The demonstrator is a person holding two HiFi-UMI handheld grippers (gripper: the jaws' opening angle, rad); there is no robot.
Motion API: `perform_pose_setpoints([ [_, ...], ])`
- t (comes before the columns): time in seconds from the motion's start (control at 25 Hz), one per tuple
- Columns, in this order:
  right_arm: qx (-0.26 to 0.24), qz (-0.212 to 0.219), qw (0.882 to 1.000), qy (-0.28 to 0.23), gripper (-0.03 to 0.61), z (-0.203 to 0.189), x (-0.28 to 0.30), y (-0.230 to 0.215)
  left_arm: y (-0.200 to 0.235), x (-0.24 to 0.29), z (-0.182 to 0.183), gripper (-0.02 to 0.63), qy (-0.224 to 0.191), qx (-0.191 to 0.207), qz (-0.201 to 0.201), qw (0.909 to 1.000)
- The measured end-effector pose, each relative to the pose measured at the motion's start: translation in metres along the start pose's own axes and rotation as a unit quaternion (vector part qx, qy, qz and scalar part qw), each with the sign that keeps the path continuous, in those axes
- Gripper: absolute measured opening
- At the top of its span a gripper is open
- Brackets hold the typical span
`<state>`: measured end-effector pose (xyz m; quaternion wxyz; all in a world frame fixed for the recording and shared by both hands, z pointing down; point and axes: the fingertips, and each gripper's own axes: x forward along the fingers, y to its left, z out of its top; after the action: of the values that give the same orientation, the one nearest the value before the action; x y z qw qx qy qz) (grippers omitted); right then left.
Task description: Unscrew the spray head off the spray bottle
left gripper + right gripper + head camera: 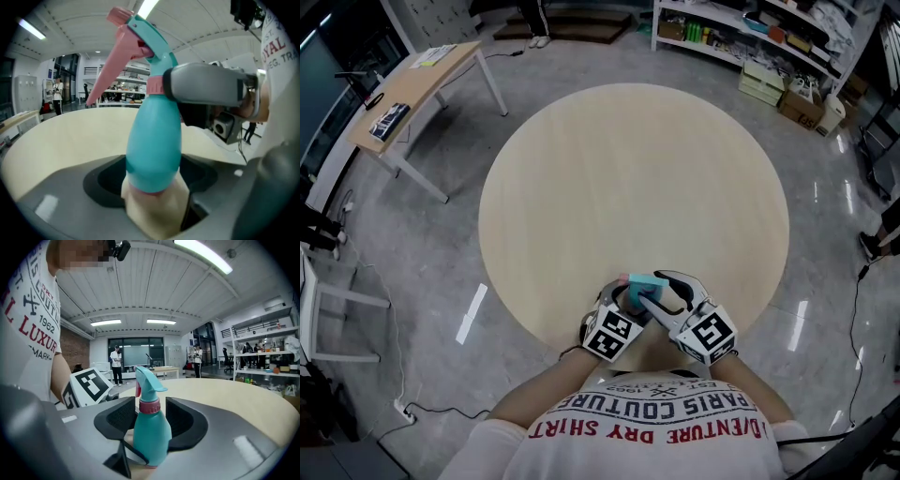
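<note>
Over near edge of bench [628, 169] | left gripper [152, 178] clamped on bottle [153, 140] body | right gripper [149, 416] apart round collar [150, 406] | bottle likely light, stiff, slick plastic | best hold: collar, not trigger [110, 70]

Head view steeply down over table [628, 169], both gripper views close-up, sharing spray bottle [154, 140]

Bright overhead strip lights [202, 257]; floor [473, 314] glare; fisheye-dark corners.

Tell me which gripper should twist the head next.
Right: the right gripper stands open around the collar under the head; the left gripper is shut on the bottle, steadying it.
</note>
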<state>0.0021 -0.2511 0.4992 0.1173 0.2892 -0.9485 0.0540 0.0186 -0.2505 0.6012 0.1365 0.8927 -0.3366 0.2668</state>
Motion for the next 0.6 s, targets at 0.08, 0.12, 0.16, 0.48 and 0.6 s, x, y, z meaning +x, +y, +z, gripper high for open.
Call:
perform_pose_setpoints([
  [0.08,-0.002,-0.016,1.0,0.009,0.181,-0.004,0.002,-0.003,0.0,0.002,0.001,0.353,-0.002,-0.018,0.026,0.9995],
  [0.12,-0.005,-0.021,1.0,0.01,0.163,-0.005,0.003,-0.003,0.001,0.002,0.001,0.353,-0.004,-0.024,0.036,0.9991],
  [0.16,-0.006,-0.023,1.0,0.008,0.158,-0.004,0.003,-0.003,0.002,0.002,0.002,0.353,-0.005,-0.029,0.043,0.9986],
  [0.48,-0.028,0.084,0.996,0.028,0.135,-0.007,-0.007,0.014,-0.013,-0.005,-0.009,0.353,-0.016,0.043,-0.06,0.9972],
  [0.6,-0.053,0.174,0.982,0.046,0.133,-0.008,-0.013,0.026,-0.023,-0.012,-0.015,0.353,-0.002,0.106,-0.158,0.9817],
])
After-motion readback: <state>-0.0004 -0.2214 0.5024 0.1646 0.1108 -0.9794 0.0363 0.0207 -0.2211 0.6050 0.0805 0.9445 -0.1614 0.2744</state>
